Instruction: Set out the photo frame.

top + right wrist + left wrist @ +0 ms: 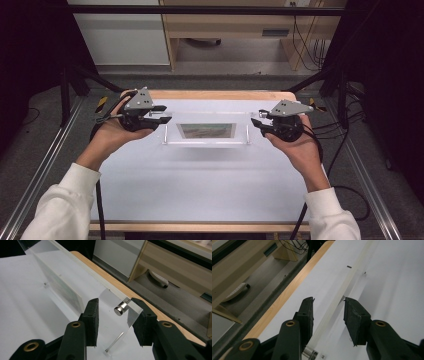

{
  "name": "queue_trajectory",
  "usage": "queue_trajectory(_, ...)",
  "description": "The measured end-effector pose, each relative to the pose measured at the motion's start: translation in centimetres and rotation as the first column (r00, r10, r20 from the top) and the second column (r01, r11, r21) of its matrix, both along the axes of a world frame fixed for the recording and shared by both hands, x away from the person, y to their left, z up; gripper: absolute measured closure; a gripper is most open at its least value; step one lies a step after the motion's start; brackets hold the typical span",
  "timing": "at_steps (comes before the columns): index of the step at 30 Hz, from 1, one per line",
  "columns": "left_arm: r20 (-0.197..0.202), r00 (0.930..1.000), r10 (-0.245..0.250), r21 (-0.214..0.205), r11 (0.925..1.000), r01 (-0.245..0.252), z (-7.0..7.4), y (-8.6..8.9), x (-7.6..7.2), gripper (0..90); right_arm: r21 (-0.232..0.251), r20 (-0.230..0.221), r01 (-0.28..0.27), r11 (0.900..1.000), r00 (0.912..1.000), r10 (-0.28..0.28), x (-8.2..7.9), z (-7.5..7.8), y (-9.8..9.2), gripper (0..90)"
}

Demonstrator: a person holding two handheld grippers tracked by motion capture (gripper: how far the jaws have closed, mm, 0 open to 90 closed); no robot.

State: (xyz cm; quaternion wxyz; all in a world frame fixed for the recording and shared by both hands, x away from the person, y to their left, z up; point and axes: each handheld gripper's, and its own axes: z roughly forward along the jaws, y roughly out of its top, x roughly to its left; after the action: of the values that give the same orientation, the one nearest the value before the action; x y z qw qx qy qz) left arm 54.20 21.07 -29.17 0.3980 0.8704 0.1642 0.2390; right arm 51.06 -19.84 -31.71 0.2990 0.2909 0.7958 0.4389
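- No text, label, brand, number or sign can be read in any of the three views.
- The clear acrylic picture frame with silver standoff pins (206,131) holds a brownish printed picture; it is too small and blurred to tell whether it bears any lettering.
- A small dark mark (349,266) lies on the white tabletop (200,185) in the left gripper view; it is too tiny to read.

clear acrylic frame (206,132) with brownish-green picture, silver studs (120,307) | white tabletop (200,185), pale wood edge | black grippers: left gripper (161,114), right gripper (256,120), grey top plates | white sleeves (65,210), lower corners
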Motion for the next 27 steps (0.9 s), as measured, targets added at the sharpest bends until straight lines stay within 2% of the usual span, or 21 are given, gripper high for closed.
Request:
queue_trajectory(3, -0.004, 1.0000, 0.003, -0.005, 1.0000, -0.003, 0.1, 0.1, 0.5, 58.2, 0.015, -0.016, -0.001, 0.9999, 0.9999, 0.001, 0.2, 0.2, 0.0, 61.0)
queue_trajectory(9, -0.002, 1.0000, 0.007, -0.011, 0.9999, -0.007, 0.2, 0.1, 1.1, 57.5, 0.014, -0.025, -0.002, 0.9999, 0.9997, 0.003, 1.0, 0.4, 0.0, 60.7)
queue_trajectory(14, 0.011, 0.9999, 0.010, -0.029, 0.9995, -0.009, 0.2, 0.2, 1.8, 56.4, 0.023, -0.025, 0.003, 0.9997, 0.9997, -0.003, 1.8, 0.5, 0.0, 60.0)
queue_trajectory(19, 0.008, 0.9998, 0.016, -0.056, 0.9983, -0.016, 0.2, 0.3, 2.2, 55.6, 0.036, -0.032, 0.003, 0.9993, 0.9995, -0.002, 2.4, 0.6, -0.1, 59.9)
queue_trajectory(21, 0.022, 0.9992, 0.033, -0.106, 0.9939, -0.030, 0.5, 0.4, 2.2, 51.3, 0.037, -0.031, 0.005, 0.9993, 0.9995, -0.004, 2.6, 0.6, -0.1, 59.8)
queue_trajectory(22, 0.026, 0.9989, 0.038, -0.139, 0.9897, -0.034, 0.7, 0.5, 2.0, 46.4, 0.040, -0.029, 0.006, 0.9992, 0.9996, -0.005, 2.7, 0.6, -0.1, 59.8)
queue_trajectory(24, 0.049, 0.9972, 0.056, -0.196, 0.9795, -0.046, 1.2, 0.7, 1.5, 38.8, 0.049, -0.030, 0.009, 0.9988, 0.9995, -0.008, 3.0, 0.5, -0.2, 59.7)
queue_trajectory(25, 0.048, 0.9961, 0.074, -0.222, 0.9732, -0.061, 1.4, 0.8, 1.2, 35.9, 0.050, -0.030, 0.012, 0.9987, 0.9995, -0.010, 3.1, 0.5, -0.2, 59.7)
queue_trajectory(27, 0.057, 0.9936, 0.098, -0.258, 0.9629, -0.080, 1.6, 1.1, 0.5, 30.0, 0.051, -0.032, 0.018, 0.9985, 0.9994, -0.016, 3.5, 0.6, -0.1, 59.5)
